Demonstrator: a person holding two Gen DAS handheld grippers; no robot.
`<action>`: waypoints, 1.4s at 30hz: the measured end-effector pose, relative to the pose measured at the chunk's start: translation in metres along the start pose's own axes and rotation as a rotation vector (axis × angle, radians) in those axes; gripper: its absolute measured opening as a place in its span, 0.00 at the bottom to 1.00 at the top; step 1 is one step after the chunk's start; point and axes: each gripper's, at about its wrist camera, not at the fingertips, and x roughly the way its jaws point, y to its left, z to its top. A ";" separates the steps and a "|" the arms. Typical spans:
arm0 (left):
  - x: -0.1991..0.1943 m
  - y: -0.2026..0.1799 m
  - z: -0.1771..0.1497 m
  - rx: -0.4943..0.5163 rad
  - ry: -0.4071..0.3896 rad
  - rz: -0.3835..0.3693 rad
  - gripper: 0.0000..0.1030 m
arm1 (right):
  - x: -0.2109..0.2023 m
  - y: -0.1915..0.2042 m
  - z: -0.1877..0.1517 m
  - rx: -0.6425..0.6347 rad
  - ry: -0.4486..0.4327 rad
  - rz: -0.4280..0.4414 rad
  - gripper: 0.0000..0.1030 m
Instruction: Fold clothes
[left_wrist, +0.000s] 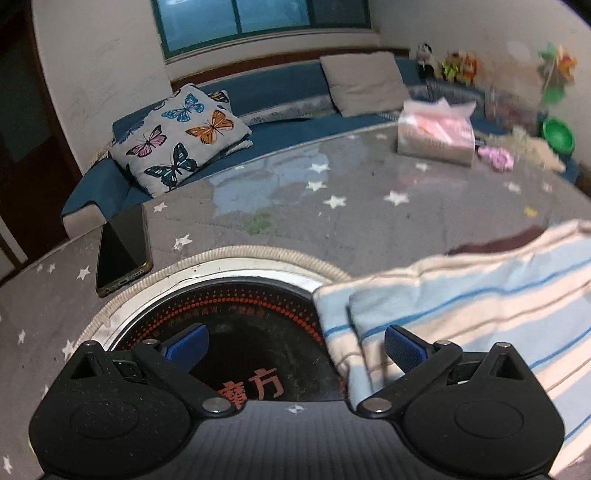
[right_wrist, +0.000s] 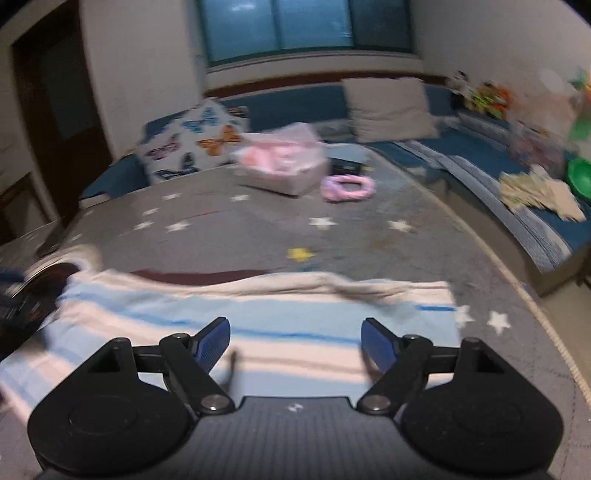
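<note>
The striped garment (right_wrist: 258, 314) lies folded on the starred grey cover, blurred, its left end hiding part of a round black plate (left_wrist: 258, 325); beyond it, possibly tissues (right_wrist: 284, 162); both grippers (left_wrist: 295, 345) (right_wrist: 295, 343) spread, empty

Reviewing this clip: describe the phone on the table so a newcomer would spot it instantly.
Start at the round grey star-patterned table, then its left edge below the butterfly cushion. The phone lies flat there, beside the inset cooktop: the only dark, glossy rectangle.
</note>
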 end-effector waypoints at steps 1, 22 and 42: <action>-0.003 0.001 0.001 -0.010 -0.004 -0.009 1.00 | -0.006 0.011 -0.002 -0.034 -0.001 0.022 0.78; -0.015 0.028 -0.012 -0.088 0.032 0.002 0.87 | -0.032 0.241 -0.067 -0.608 0.016 0.343 0.45; -0.018 0.027 -0.014 -0.435 0.180 -0.239 0.81 | -0.059 0.211 -0.049 -0.375 -0.080 0.358 0.04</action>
